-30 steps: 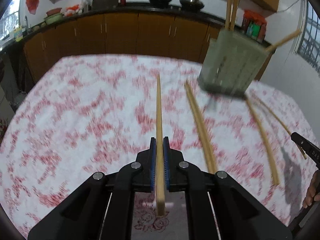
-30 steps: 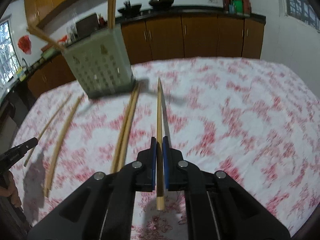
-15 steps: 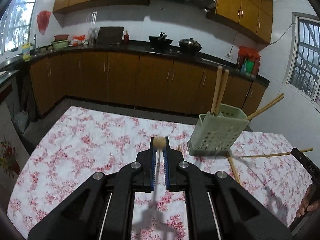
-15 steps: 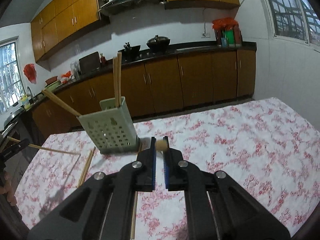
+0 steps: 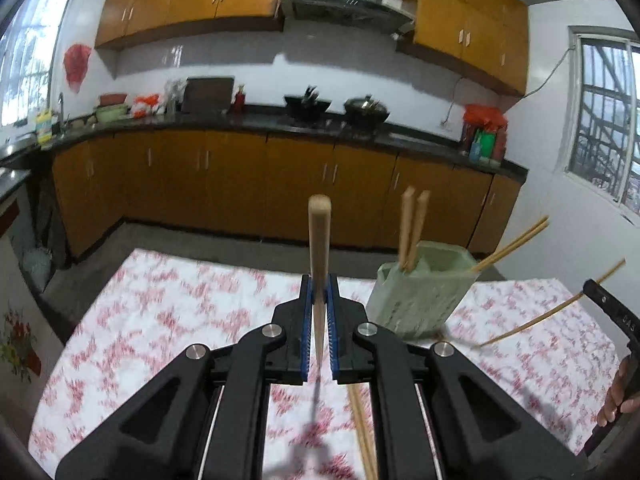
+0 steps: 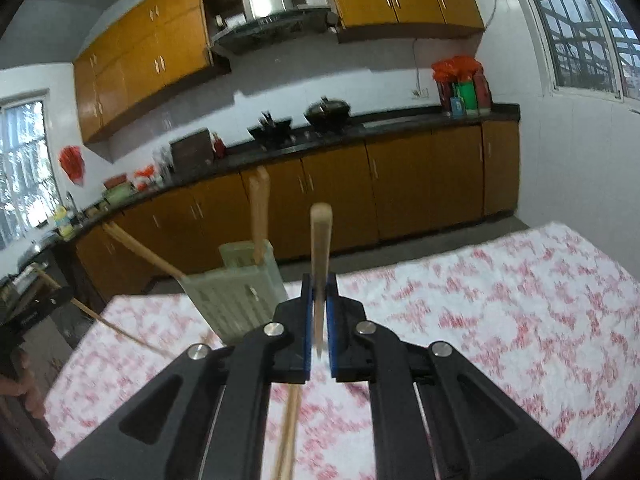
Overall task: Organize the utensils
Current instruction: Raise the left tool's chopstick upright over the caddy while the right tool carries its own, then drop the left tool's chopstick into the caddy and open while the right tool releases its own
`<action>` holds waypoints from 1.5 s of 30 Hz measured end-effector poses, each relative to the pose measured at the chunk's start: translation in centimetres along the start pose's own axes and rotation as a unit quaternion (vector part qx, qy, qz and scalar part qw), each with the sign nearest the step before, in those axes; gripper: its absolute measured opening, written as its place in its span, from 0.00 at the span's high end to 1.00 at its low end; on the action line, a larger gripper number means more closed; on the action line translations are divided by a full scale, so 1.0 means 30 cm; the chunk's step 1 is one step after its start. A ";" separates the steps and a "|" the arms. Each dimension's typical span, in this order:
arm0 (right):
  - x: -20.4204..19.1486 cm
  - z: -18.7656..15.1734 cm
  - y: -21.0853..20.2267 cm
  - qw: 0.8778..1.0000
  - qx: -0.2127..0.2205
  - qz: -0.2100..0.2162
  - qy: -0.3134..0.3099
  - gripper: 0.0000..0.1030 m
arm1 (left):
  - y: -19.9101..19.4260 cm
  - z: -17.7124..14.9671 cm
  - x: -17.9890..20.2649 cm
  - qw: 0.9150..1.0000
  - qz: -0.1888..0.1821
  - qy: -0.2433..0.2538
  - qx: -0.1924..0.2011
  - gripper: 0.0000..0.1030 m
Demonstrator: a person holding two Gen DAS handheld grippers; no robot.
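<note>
Transport step: left tongs (image 5: 319,328) and right tongs (image 6: 319,320) each clamp one raised chopstick (image 5: 319,240), next needing tip-down alignment over the green holder (image 5: 420,296).

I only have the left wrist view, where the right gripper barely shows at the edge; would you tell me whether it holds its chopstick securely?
Observer: Yes. In the right wrist view, the right gripper is shut on a chopstick, clamped between its blue pads.
Operator: Thank you. Which end of it points up?
Observer: The thick, blunt end is on top; the thin tip sits low between the pads.
Operator: Where is the holder from there?
Observer: The green chopstick holder stands to the left of the fingers, apart from the held chopstick.
</note>
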State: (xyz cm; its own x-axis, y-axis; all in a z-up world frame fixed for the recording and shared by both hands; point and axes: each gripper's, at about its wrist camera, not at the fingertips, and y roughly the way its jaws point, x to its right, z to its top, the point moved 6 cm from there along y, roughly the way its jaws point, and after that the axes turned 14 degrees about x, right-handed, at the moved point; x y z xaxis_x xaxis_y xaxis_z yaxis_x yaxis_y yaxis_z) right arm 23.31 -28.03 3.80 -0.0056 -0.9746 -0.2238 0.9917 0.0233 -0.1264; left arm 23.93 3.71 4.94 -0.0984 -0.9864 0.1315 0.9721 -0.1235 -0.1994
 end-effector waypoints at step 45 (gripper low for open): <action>-0.228 0.150 0.277 0.998 -0.001 0.056 -0.016 0.90 | 0.212 0.161 0.298 0.994 -0.061 -0.003 0.095 0.87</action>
State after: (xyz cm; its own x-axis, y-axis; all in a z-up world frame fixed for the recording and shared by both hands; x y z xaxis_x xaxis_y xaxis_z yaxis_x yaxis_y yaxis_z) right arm 32.16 -22.19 8.63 0.1097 -0.9725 -0.2053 0.9856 0.1332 -0.1043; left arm 30.25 -5.36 9.54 -0.2176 -0.9646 0.1487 0.9757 -0.2192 0.0057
